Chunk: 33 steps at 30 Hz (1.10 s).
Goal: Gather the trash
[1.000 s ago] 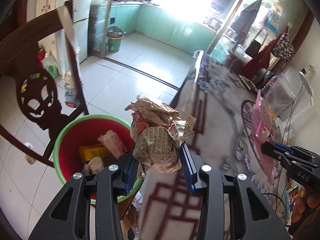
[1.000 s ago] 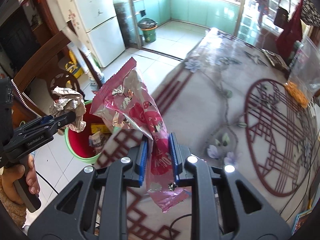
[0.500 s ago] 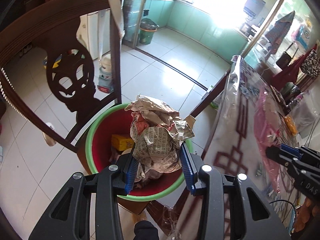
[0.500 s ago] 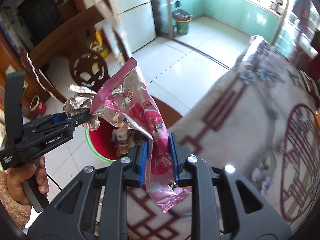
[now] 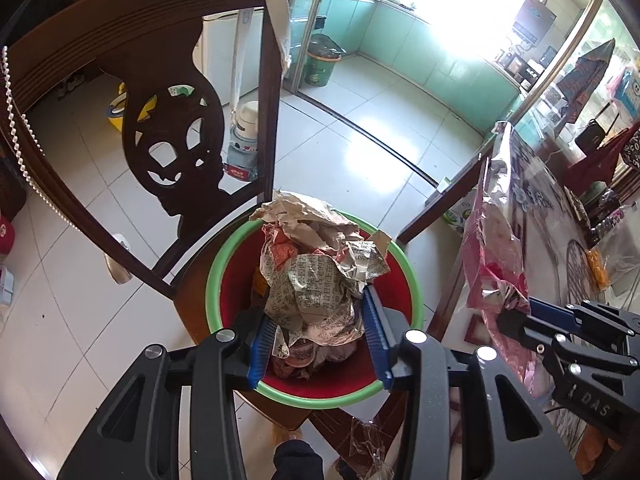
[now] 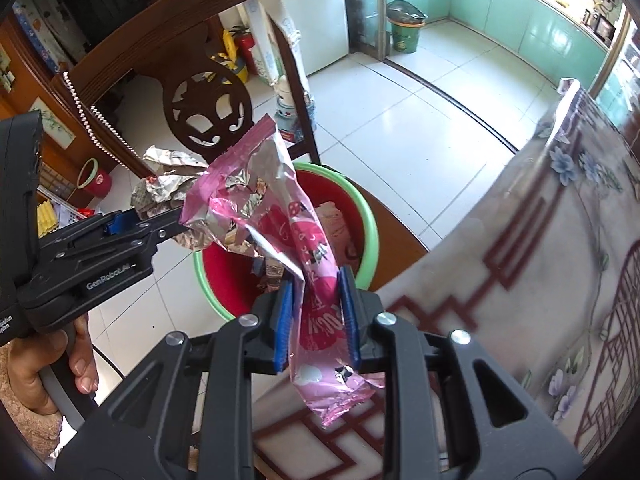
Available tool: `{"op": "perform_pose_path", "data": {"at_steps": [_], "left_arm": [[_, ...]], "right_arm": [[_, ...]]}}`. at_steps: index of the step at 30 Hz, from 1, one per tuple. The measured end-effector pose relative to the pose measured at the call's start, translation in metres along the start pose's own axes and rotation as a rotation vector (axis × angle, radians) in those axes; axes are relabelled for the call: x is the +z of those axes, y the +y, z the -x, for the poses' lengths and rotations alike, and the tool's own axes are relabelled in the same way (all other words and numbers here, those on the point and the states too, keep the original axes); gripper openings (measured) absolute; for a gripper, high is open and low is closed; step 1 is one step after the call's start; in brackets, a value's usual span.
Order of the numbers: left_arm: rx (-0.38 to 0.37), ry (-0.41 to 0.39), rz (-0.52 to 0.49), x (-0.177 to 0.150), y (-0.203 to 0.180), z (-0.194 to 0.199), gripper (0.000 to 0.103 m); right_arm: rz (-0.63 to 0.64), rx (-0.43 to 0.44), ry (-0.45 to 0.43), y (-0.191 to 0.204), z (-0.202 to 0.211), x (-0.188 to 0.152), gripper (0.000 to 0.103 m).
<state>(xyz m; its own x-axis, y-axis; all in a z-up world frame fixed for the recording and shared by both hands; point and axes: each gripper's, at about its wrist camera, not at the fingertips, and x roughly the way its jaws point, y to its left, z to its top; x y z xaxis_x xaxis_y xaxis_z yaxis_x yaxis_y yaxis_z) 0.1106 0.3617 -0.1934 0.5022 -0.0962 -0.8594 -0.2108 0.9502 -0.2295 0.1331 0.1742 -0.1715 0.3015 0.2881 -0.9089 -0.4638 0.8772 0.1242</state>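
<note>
**Two handfuls of litter poised at the bin**

The left tongs are clamped on a crumpled ball of printed paper, held directly above the mouth of the red bin with the green rim, which sits on the seat of a dark wooden chair. Other scraps already lie inside the bin. The right tongs pinch a pink foil snack wrapper at the bin's near edge, on the side nearest the bench with its flowered cloth; the wrapper's upper end leans over the rim, its lower end hangs outside.

The drop-off step looks to be in hand. The paper seems well placed: the next move probably calls only for spreading the left tongs. The wrapper likely needs carrying further over the bin's opening first, since a light foil strip let go at the rim could flutter outside onto the floor.
</note>
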Motion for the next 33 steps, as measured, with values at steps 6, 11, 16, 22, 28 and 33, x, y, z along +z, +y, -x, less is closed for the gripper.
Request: {"op": "perform_pose_path", "data": {"at_steps": [6, 11, 16, 22, 28, 33], "left_arm": [[0.041, -0.031, 0.041, 0.0, 0.0, 0.007, 0.067], [0.035, -0.045, 0.024, 0.0, -0.016, 0.016, 0.075], [-0.036, -0.12, -0.047, -0.003, -0.063, 0.042, 0.087], [-0.116, -0.164, -0.123, -0.016, -0.139, 0.066, 0.092], [-0.154, -0.26, -0.18, -0.045, -0.222, 0.1, 0.095], [-0.181, -0.466, -0.19, -0.078, -0.278, 0.144, 0.095]], "right_arm": [[0.023, -0.011, -0.037, 0.002, 0.009, -0.001, 0.07], [-0.044, -0.011, -0.111, -0.02, 0.038, -0.014, 0.087], [-0.126, 0.003, -0.246, -0.053, 0.087, -0.04, 0.098], [-0.172, -0.106, -0.338, -0.098, 0.145, -0.076, 0.098], [-0.111, -0.234, -0.531, -0.131, 0.214, -0.128, 0.098], [-0.053, -0.457, -0.809, -0.148, 0.276, -0.177, 0.098]]}}
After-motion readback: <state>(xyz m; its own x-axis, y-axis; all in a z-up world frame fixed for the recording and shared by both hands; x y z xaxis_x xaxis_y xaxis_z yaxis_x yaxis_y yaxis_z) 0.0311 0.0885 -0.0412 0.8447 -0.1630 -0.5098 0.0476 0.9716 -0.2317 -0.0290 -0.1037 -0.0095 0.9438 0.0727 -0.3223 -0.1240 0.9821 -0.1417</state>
